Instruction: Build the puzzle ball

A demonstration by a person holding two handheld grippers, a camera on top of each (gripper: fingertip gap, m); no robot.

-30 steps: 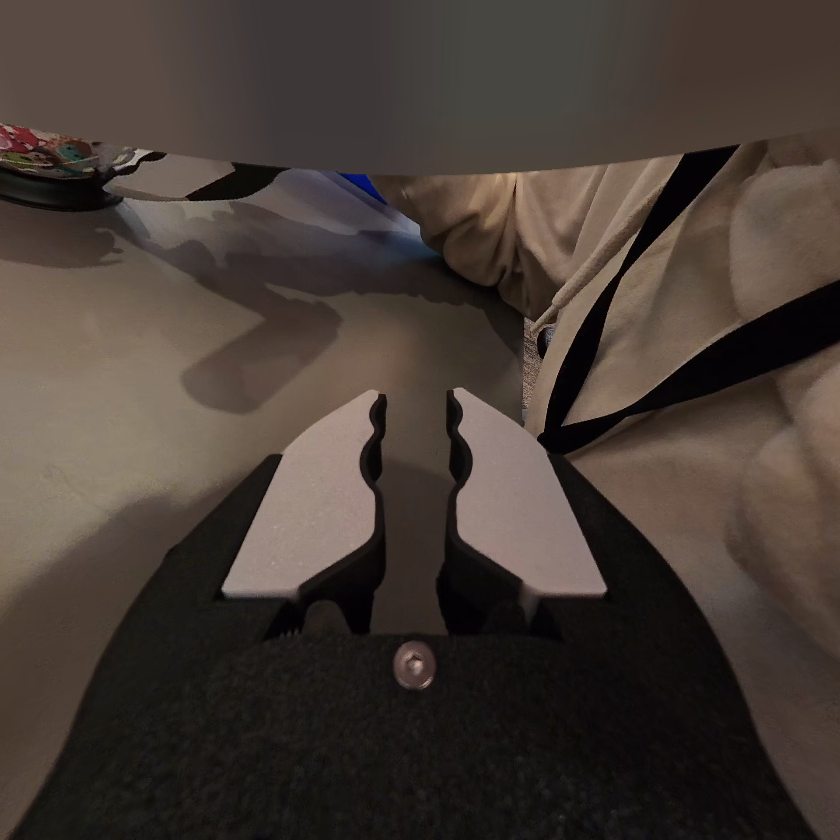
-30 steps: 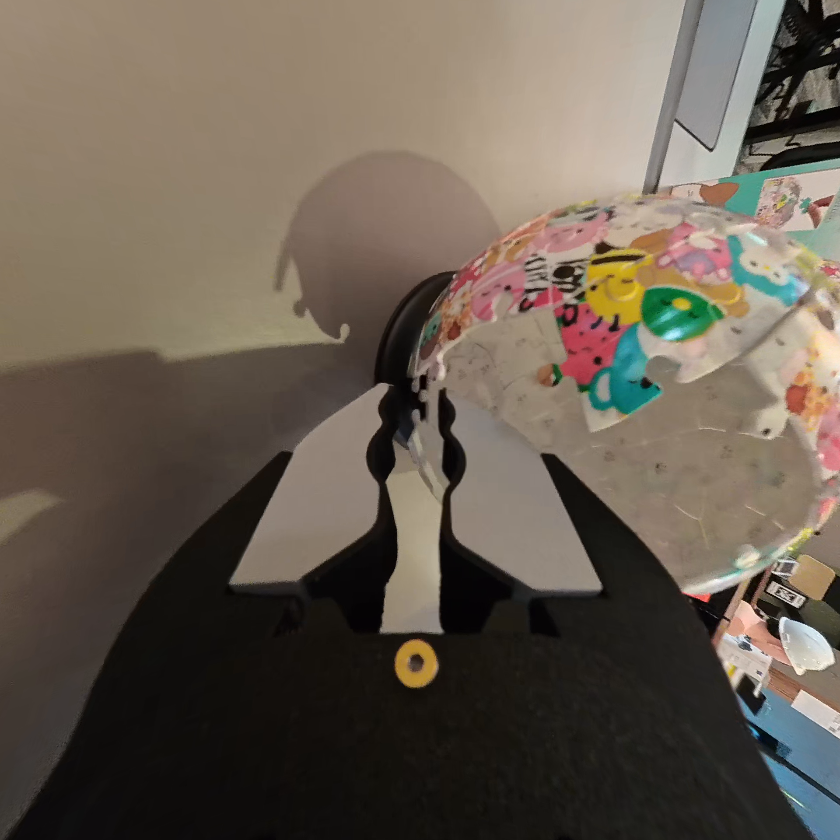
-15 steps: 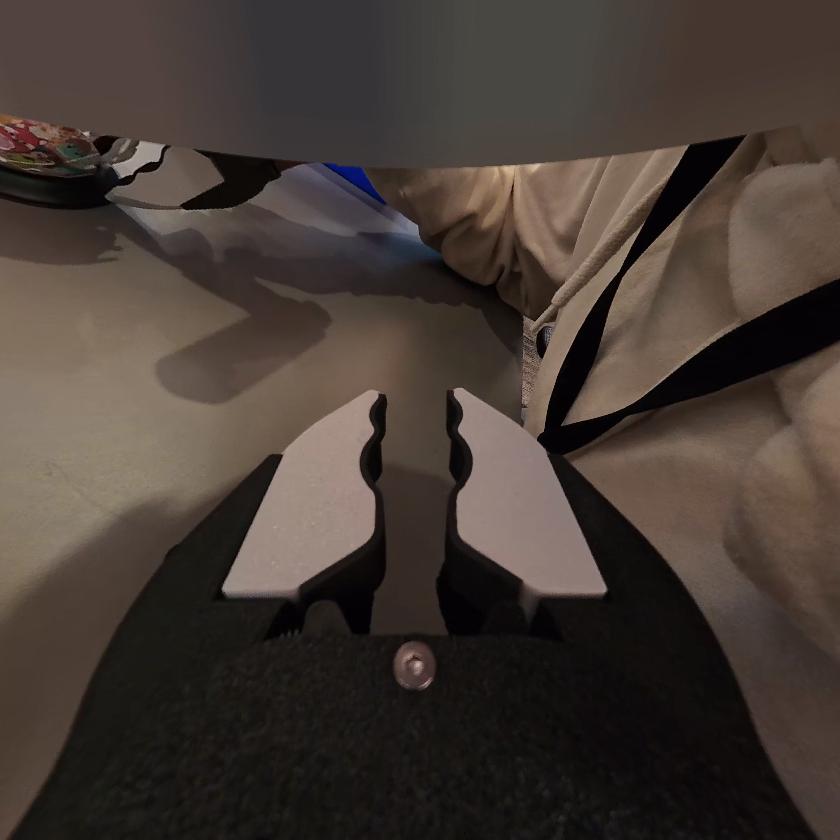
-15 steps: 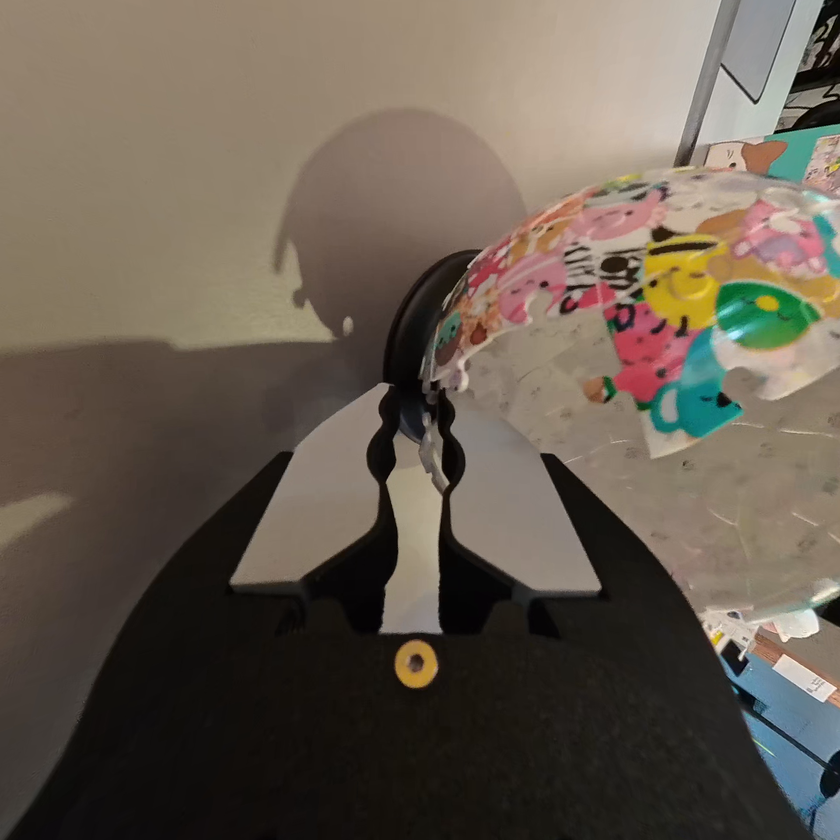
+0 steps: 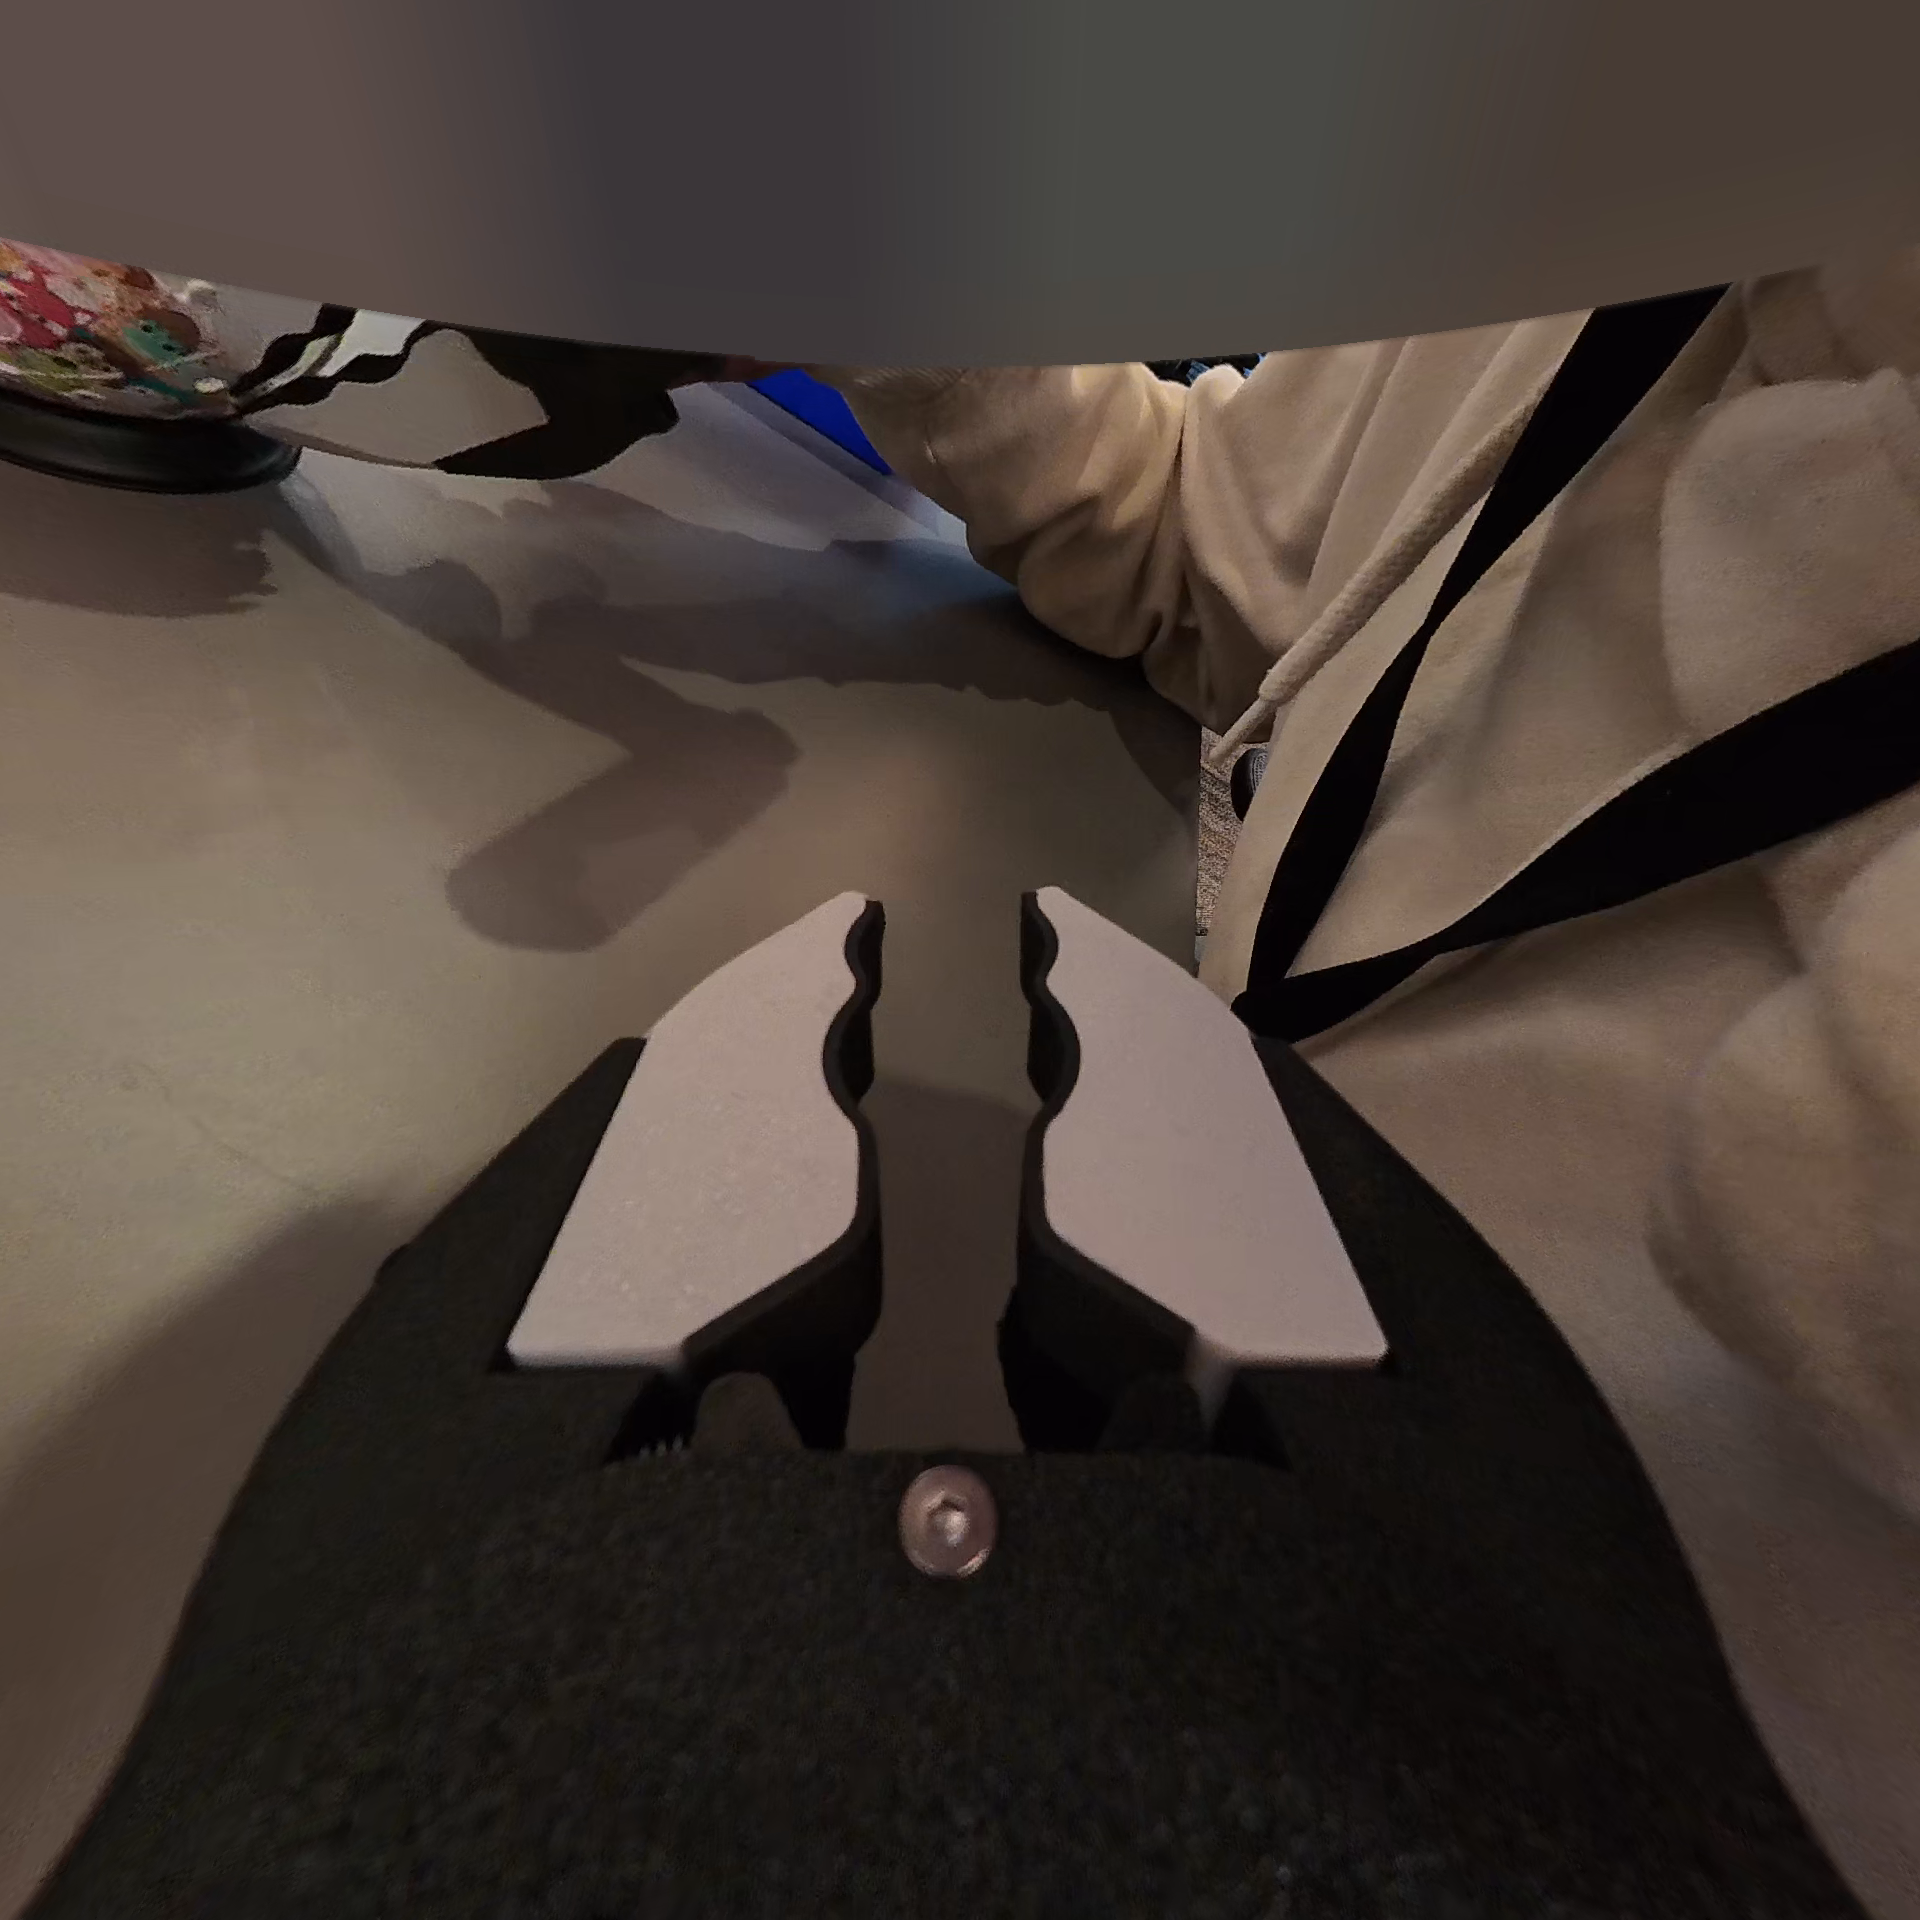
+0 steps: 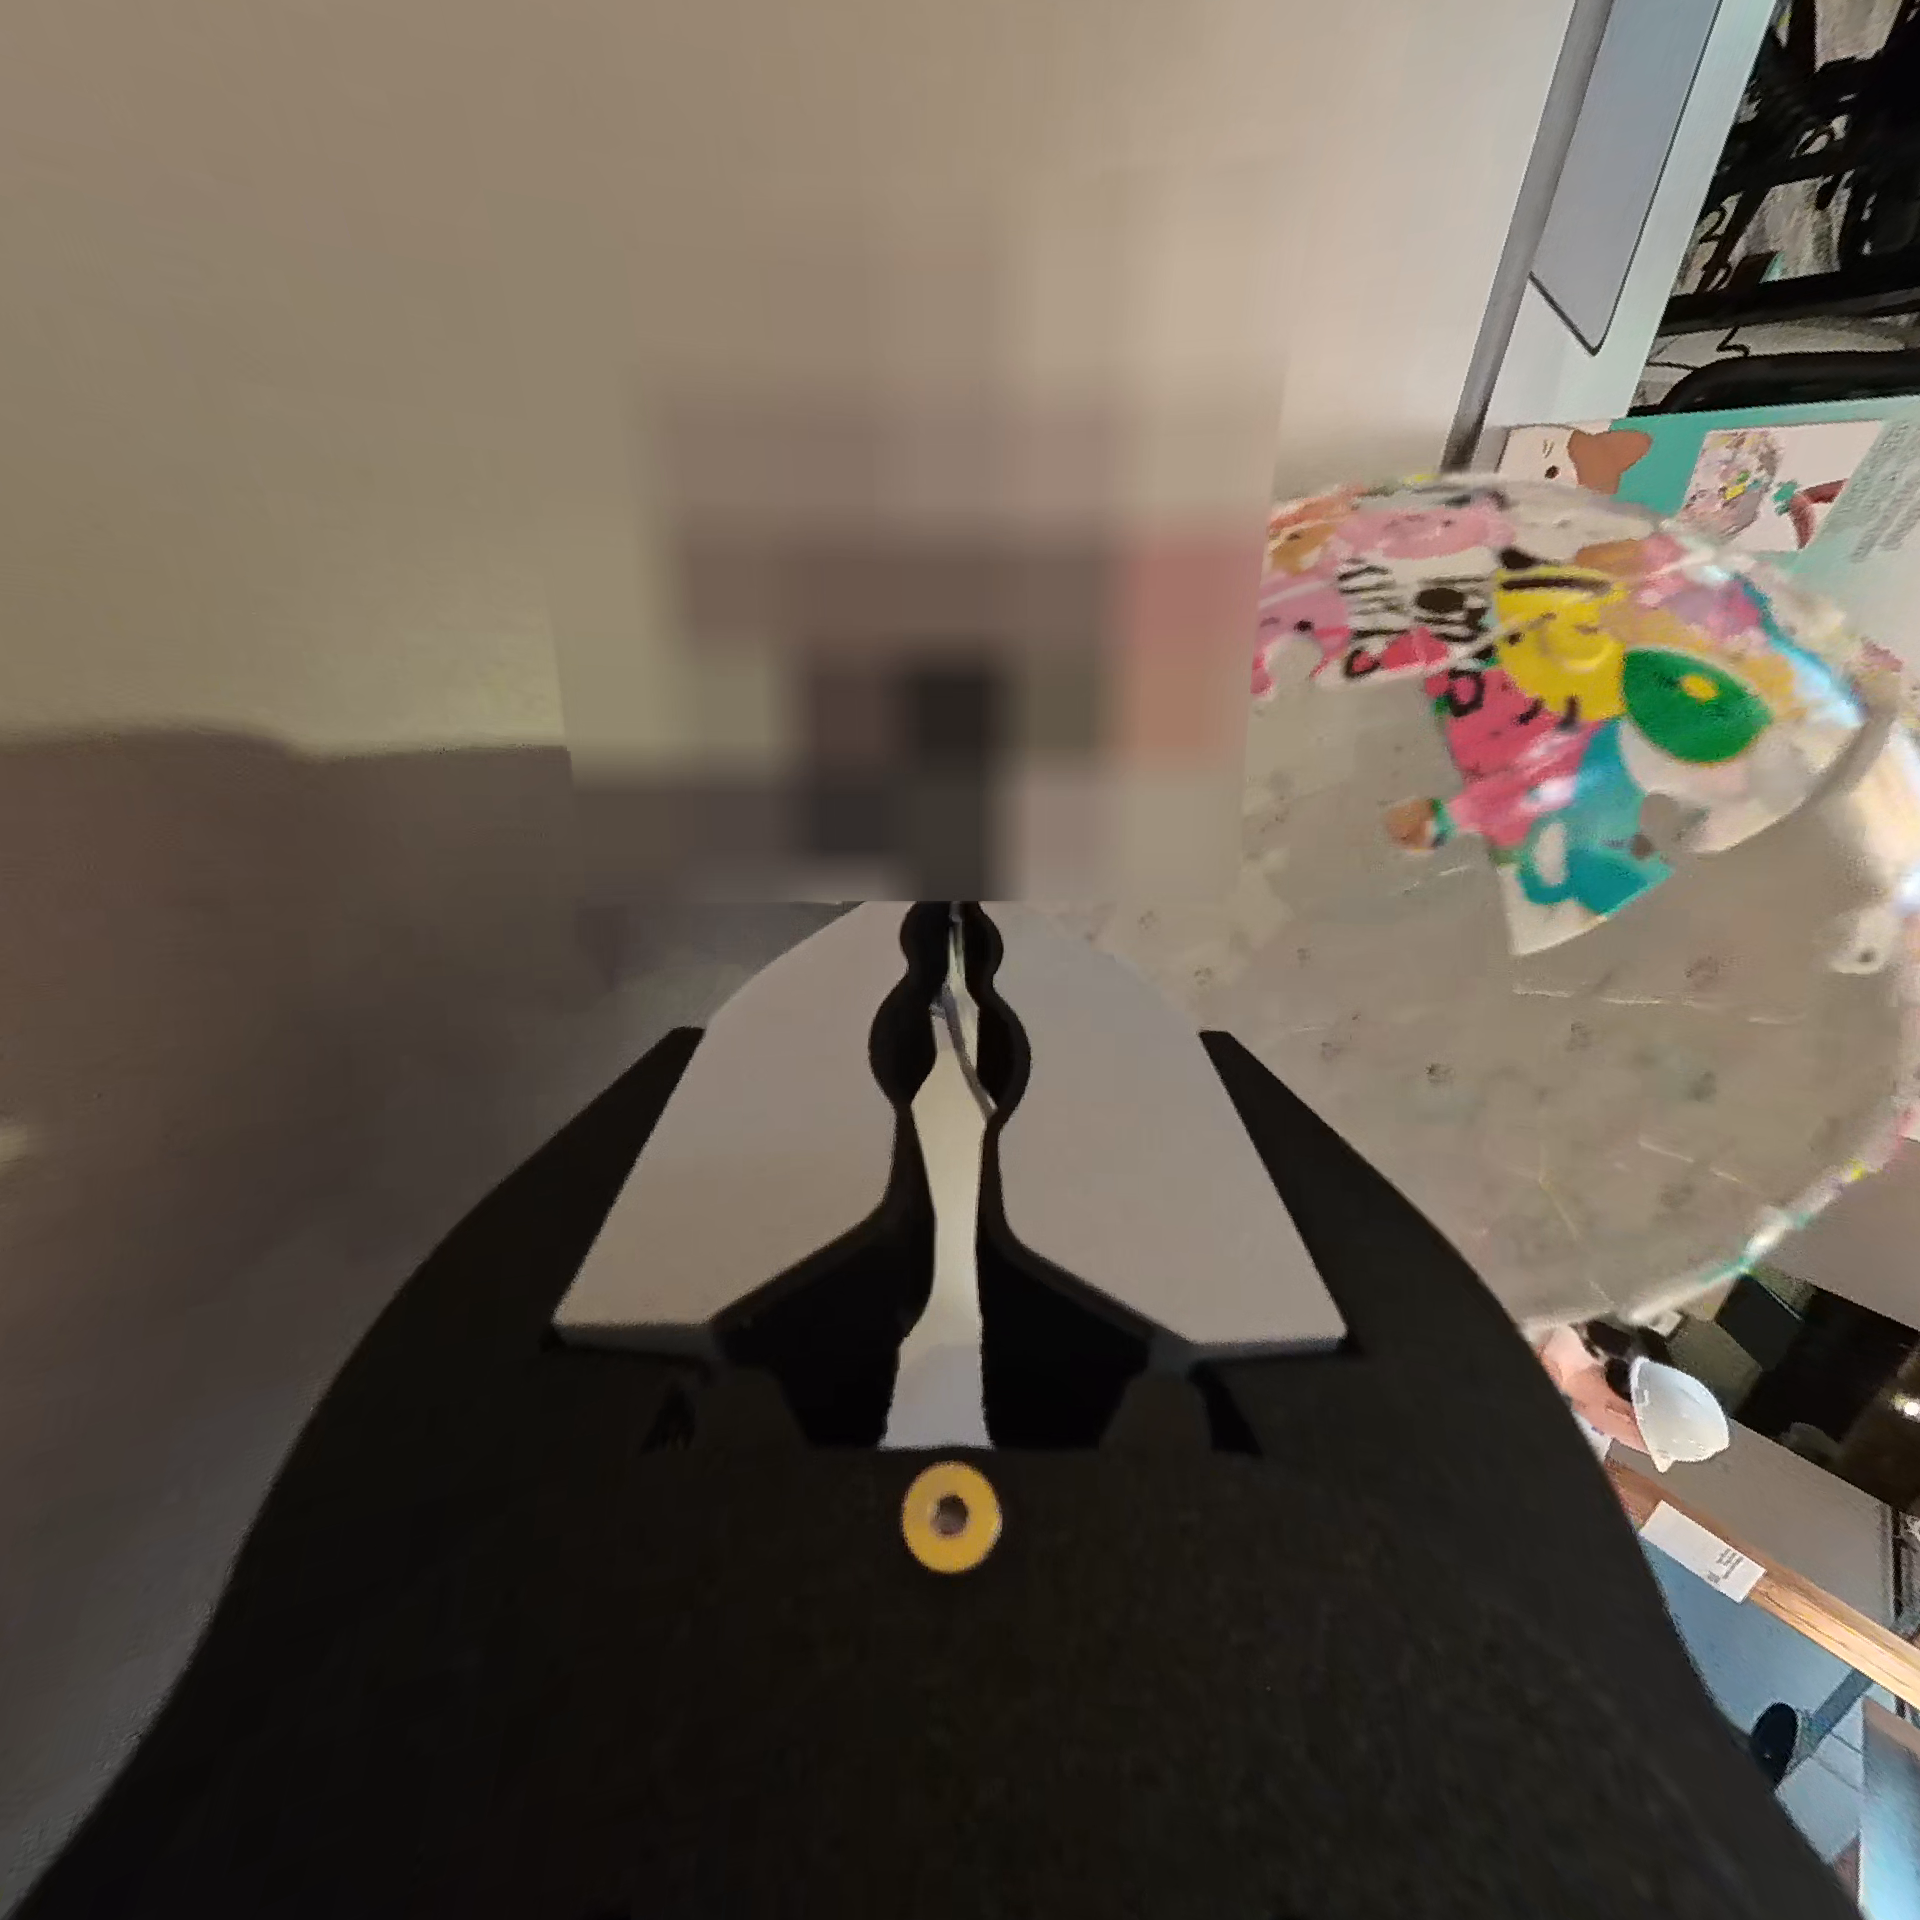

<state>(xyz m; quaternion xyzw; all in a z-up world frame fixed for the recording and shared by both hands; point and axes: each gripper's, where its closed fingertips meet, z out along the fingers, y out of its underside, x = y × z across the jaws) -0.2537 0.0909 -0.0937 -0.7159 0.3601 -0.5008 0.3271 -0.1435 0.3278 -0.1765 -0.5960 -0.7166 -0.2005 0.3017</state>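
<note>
Clear plastic dome of the puzzle ball (image 6: 1538, 997), printed with bright cartoon figures along its upper part, open side toward the camera, nothing inside. Pinched by its edge in the right tool (image 6: 958, 920), jaws nearly together on the thin rim. Black ring stand (image 5: 135, 452) on the grey worktop (image 5: 260, 935), far left in the left wrist view, holding the coloured ball section. Left tool (image 5: 951, 914) low over the worktop, narrow gap between the jaws, gripping nothing. Cream hooded top with black straps (image 5: 1507, 779) just beside it.
</note>
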